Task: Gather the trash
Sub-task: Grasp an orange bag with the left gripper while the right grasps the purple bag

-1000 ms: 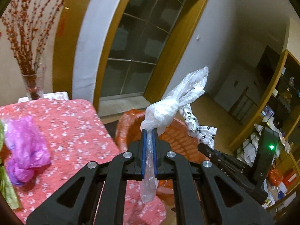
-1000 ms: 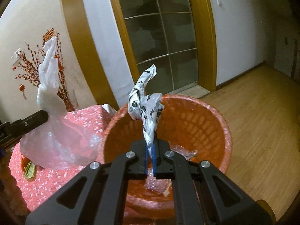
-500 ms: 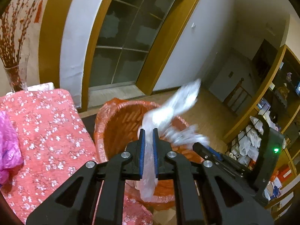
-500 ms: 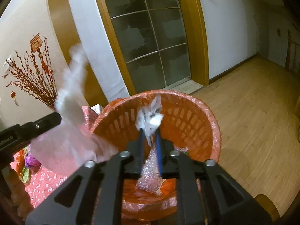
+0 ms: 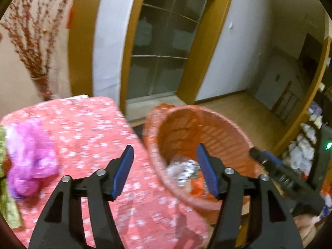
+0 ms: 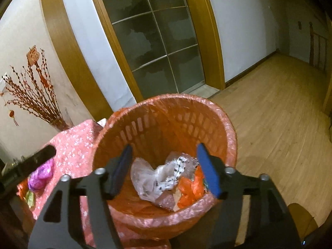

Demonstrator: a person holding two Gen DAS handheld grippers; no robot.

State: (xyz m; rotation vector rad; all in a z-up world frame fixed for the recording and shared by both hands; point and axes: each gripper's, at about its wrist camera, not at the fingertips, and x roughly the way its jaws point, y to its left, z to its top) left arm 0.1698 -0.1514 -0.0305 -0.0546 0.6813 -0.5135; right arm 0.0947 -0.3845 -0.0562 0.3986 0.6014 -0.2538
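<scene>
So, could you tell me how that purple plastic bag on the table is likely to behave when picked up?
The purple plastic bag looks thin and crumpled, so it is probably floppy and very light. Its glossy film may slip between pads, and it would likely drag across the tablecloth rather than roll.

The left tongs (image 5: pixel 165 170) are matte black plastic: two angular fingers with triangular cut-outs, each tipped by a flat blue pad (image 5: pixel 122 171) on its inner face. Round silver screw heads (image 5: pixel 101 172) mark the pivots, two on each finger. The right tongs (image 6: pixel 164 171) share that build, with blue pads (image 6: pixel 207 171) and silver screws (image 6: pixel 228 170). At 3 o'clock in the left wrist view, the other unit's black housing carries a small green light (image 5: pixel 328 145).
</scene>
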